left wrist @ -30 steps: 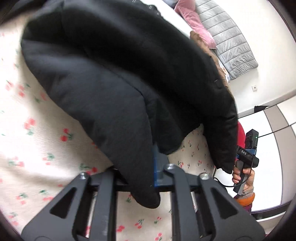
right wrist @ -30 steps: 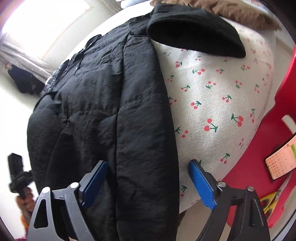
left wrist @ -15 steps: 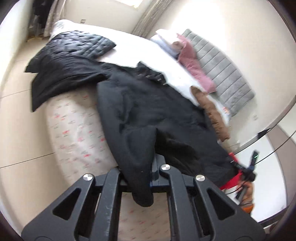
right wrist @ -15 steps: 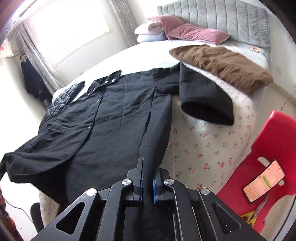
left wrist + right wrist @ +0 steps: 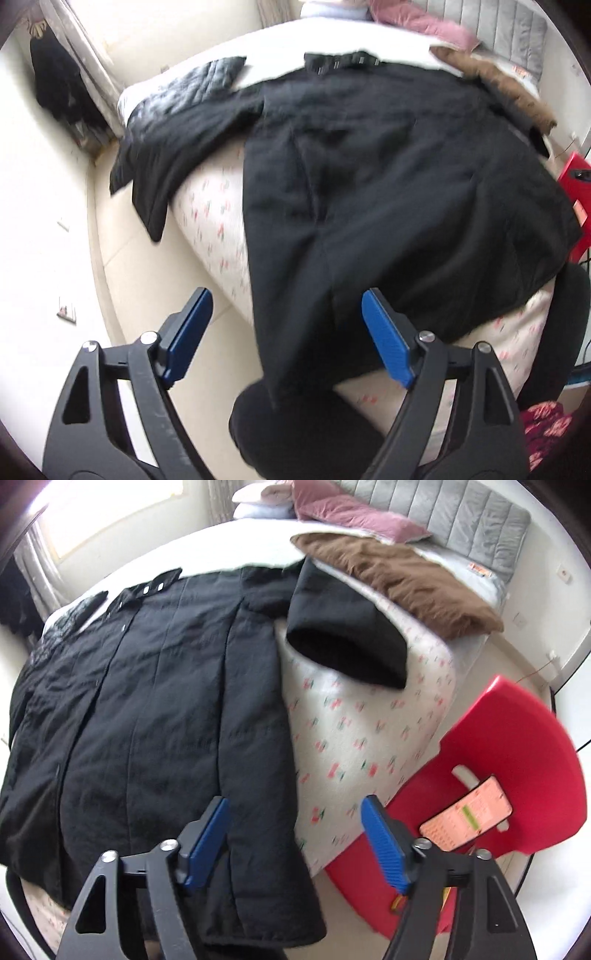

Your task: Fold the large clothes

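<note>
The black coat [image 5: 147,709] lies spread flat on the bed [image 5: 362,731], hem hanging over the bed's foot edge. Left hand-held gripper [image 5: 288,339] and right hand-held gripper [image 5: 295,842] hang spread, holding nothing. Judging by this, laying-out is done; next, grasp a sleeve [image 5: 347,642] and fold it inward

No readable text in either view. Phone [image 5: 466,815] on the red chair [image 5: 517,738] shows a lit screen with a grid and a green bar, too blurred to read. Small tag [image 5: 478,568] on the bed [image 5: 369,738] near the headboard is also illegible.
</note>
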A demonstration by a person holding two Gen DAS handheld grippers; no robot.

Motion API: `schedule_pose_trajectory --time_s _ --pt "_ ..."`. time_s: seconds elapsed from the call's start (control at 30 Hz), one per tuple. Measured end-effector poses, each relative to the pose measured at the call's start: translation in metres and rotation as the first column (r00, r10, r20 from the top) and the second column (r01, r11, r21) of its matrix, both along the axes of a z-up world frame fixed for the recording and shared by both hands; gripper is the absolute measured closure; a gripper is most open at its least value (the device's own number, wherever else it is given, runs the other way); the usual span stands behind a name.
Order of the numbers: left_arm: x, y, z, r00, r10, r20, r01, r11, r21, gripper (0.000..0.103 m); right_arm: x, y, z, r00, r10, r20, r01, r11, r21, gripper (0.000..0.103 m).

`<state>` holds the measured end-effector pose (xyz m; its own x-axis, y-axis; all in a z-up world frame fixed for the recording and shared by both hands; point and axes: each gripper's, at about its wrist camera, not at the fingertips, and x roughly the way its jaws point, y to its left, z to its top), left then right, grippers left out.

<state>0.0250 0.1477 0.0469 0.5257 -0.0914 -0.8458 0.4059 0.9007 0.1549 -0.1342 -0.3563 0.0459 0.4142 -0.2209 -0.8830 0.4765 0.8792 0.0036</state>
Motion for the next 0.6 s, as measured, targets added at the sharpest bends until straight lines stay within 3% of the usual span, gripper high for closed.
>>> schedule_pose_trajectory --time_s 0.17,0.37,0.53,0.6 --pt "0.008 -0.026 0.018 0.999 -0.04 0.022 0.043 0.993 -0.106 0.019 0.027 -0.028 0.006 0.998 -0.054 0.037 0.057 0.995 -0.08 0.026" --pt "0.046 -0.069 0.01 0.998 -0.054 -0.038 0.045 0.978 -0.204 0.019 0.086 -0.026 -0.022 0.998 0.054 -0.025 -0.057 0.981 -0.183 0.025" --pt "0.069 -0.102 0.0 0.996 -0.064 -0.058 0.051 0.976 -0.213 0.019 0.133 -0.024 -0.053 0.988 0.111 -0.105 -0.14 0.929 -0.343 0.025" --pt "0.077 -0.111 -0.003 0.996 -0.068 -0.054 0.056 0.977 -0.206 0.019 0.145 -0.026 -0.059 0.986 0.117 -0.122 -0.157 0.899 -0.408 0.031"
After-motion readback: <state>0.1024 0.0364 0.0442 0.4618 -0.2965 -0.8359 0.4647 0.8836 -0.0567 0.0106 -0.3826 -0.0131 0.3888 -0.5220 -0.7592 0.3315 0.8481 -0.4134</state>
